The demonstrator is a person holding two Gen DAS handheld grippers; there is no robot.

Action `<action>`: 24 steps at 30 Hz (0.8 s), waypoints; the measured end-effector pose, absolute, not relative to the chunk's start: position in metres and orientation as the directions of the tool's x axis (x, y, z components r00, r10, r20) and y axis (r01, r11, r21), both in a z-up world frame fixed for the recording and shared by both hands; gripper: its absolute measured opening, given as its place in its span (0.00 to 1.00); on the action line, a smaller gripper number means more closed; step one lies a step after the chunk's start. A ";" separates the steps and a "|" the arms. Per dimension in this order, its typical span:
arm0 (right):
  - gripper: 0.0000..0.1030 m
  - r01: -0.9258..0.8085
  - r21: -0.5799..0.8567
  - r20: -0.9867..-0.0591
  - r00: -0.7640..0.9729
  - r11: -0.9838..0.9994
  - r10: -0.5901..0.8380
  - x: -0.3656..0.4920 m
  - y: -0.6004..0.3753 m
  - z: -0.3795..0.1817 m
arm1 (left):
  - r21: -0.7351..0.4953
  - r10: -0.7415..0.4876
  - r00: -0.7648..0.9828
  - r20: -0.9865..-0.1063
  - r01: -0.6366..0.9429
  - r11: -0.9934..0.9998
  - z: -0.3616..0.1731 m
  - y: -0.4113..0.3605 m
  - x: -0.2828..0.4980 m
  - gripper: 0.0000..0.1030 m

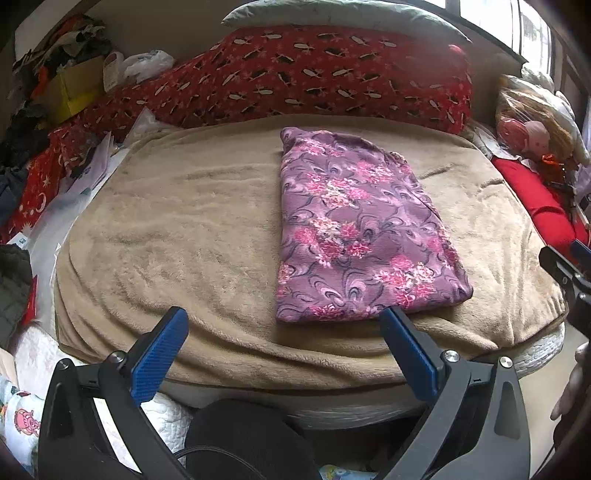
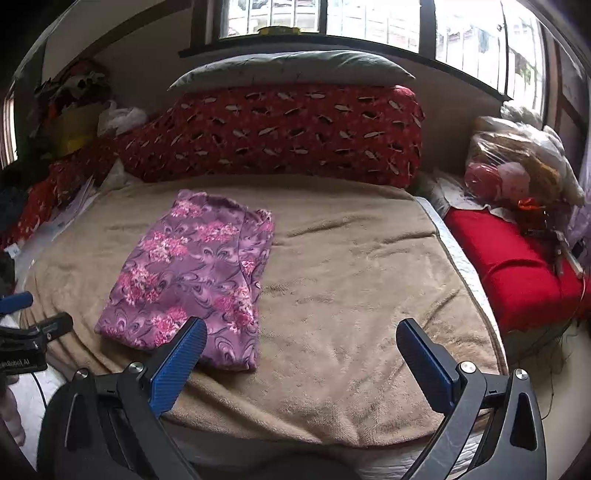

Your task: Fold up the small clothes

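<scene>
We see a bed under a tan fleece blanket, with barred windows along the wall behind it. At the far left sits a heap of clutter: a yellow box, white plastic bags and papers lying along the bed's edge. Across the head of the bed lies a long red patterned bolster, and a grey pillow rests on top of it.

The left tongs stand wide apart over the near edge of the blanket and hold nothing. In the left wrist view, their right blue pad sits at the near edge of the folded garment; we cannot tell whether it touches the cloth.

That garment is purple with pink flowers, folded into 1 long flat rectangle. It lies on the blanket, running from the near edge up toward the bolster, a little left of the middle in the right wrist view.

The right tongs are also spread wide and empty. Their left pad overlaps the near right corner of the garment in that view, and contact is unclear; the right pad hangs over bare blanket.

At the far right, beside the bed, are a red cushion and a clear bag of stuffed things.
</scene>
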State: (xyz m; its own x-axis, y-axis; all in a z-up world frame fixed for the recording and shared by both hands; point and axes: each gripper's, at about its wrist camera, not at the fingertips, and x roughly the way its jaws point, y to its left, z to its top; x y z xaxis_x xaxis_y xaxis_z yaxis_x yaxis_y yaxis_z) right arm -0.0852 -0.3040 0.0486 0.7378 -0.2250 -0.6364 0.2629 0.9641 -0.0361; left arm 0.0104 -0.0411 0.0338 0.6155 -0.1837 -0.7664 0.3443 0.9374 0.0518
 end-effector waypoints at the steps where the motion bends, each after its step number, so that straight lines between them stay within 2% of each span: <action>1: 1.00 0.263 -0.025 -0.633 0.742 0.965 -0.219 -0.086 -0.306 0.049 | 0.053 -0.184 0.616 -0.766 0.345 0.937 0.034 -0.042 0.009 1.00; 10: 1.00 0.252 -0.031 -0.608 0.763 0.967 -0.218 -0.090 -0.304 0.056 | 0.055 -0.188 0.620 -0.762 0.352 0.934 0.042 -0.051 0.006 1.00; 24: 1.00 0.267 0.005 -0.627 0.752 0.964 -0.205 -0.089 -0.316 0.051 | 0.054 -0.204 0.606 -0.769 0.379 0.924 0.040 -0.063 0.000 1.00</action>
